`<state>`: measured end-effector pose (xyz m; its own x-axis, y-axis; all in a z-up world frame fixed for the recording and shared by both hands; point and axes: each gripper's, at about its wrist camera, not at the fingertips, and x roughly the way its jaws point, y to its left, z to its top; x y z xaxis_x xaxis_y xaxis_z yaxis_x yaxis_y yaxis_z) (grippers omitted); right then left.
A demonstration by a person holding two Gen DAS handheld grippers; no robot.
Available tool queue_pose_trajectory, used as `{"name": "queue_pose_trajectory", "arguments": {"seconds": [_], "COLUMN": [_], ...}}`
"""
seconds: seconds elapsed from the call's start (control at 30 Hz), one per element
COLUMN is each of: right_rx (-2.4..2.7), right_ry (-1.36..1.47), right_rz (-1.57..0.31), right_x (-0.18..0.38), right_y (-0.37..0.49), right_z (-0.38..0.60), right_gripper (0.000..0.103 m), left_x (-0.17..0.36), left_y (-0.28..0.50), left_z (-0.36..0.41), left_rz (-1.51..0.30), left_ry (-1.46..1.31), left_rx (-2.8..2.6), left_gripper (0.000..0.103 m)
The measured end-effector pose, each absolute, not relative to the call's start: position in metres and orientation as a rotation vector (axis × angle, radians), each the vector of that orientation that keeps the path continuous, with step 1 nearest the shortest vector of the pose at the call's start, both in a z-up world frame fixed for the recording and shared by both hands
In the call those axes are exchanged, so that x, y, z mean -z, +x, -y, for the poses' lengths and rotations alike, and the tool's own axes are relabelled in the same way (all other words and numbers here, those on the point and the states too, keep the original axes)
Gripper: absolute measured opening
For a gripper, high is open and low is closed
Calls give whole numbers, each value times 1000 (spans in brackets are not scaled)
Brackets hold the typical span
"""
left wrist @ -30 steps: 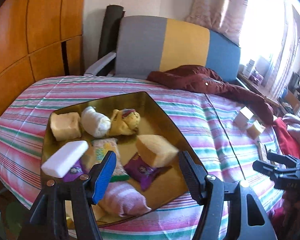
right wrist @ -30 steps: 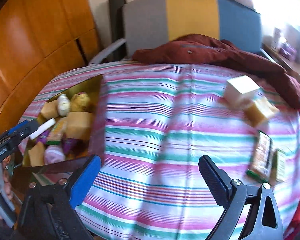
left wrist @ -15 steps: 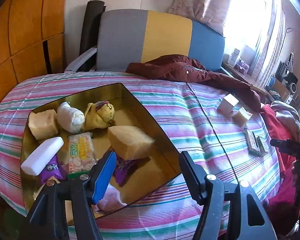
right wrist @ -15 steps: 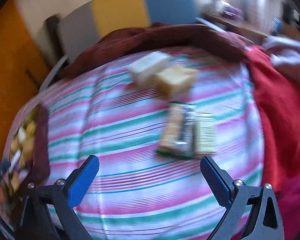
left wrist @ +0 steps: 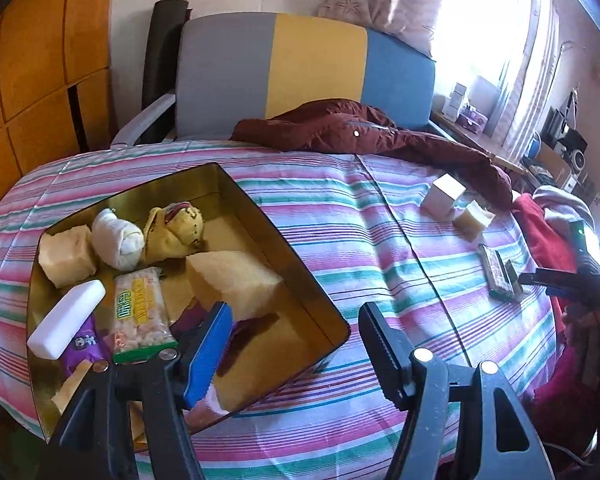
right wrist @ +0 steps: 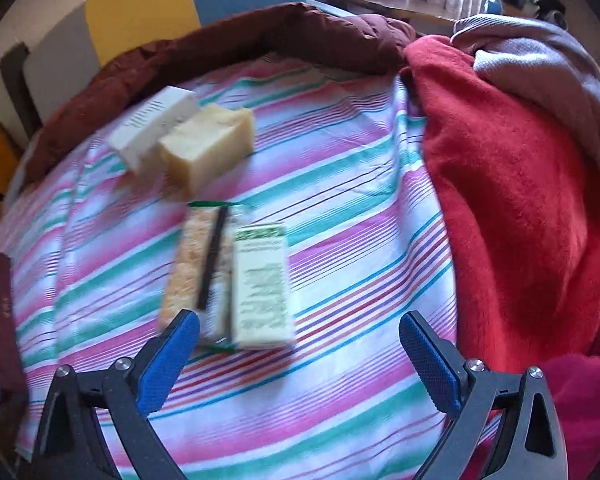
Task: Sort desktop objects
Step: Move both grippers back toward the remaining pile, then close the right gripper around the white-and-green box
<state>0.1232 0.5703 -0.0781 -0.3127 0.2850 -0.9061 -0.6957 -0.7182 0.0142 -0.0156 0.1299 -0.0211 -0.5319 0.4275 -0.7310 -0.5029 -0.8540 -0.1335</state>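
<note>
A gold tin box (left wrist: pixel 284 236) lies on the striped cloth at the left, holding several items: yellow sponge blocks (left wrist: pixel 230 280), a white bar (left wrist: pixel 66 320), a snack packet (left wrist: pixel 140 314), rolled socks. My left gripper (left wrist: pixel 296 344) is open and empty over the box's near right corner. My right gripper (right wrist: pixel 300 352) is open and empty, just short of a snack bar packet (right wrist: pixel 192 264) and a small white-and-green box (right wrist: pixel 262 284) lying side by side. A white box (right wrist: pixel 152 128) and a yellow sponge block (right wrist: pixel 208 146) lie beyond them. The right gripper also shows in the left wrist view (left wrist: pixel 560 280).
A dark red jacket (left wrist: pixel 360 132) lies along the far edge. A red blanket (right wrist: pixel 512 200) and a mauve garment (right wrist: pixel 540 60) are heaped at the right edge. A grey, yellow and blue chair (left wrist: pixel 300 72) stands behind, with wooden cabinets (left wrist: pixel 32 60) at the left.
My right gripper has swung right and moved close to the snack bar and the small box. My left gripper has drawn back and right, off the box's middle to its corner.
</note>
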Motion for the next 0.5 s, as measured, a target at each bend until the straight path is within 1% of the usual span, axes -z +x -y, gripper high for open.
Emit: {"name": "queue_pose_trajectory", "arguments": {"seconds": [0.13,0.2,0.23,0.27,0.3,0.33,0.5], "right_rx": [-1989,-1953,-1947,-1964,-2006,-2031,-2052], "right_ry": [-1296,-1289,-1283,-1270,-1238,-1209,-1177], "right_rz": [-444,-425,-442,-499,-610,-671,-726], "right_x": [85,88,88,87,85,82,79], "right_y": [123,127,129,132,137,140,144], "right_z": [-582,-589,-592,-596,-601,-604,-606], "right_gripper": [93,92,90,90,90,90,90], "left_x": [21,21,20,20,21,22,27], "left_y": [-15,-15,-15,-15,-15,-15,-11], "left_z": [-138,-144,-147,-150,-154,-159,-183], "left_rz": [-155,-165,-169,-174,-180,-185,-212], "left_ry": [-1087,-1085,-1084,-1083,-1083,-1085,-1087], "left_rx": [-2348,-2337,-2332,-2324,-2316,-2306,-2242], "left_gripper": [68,68,68,68,68,68,68]}}
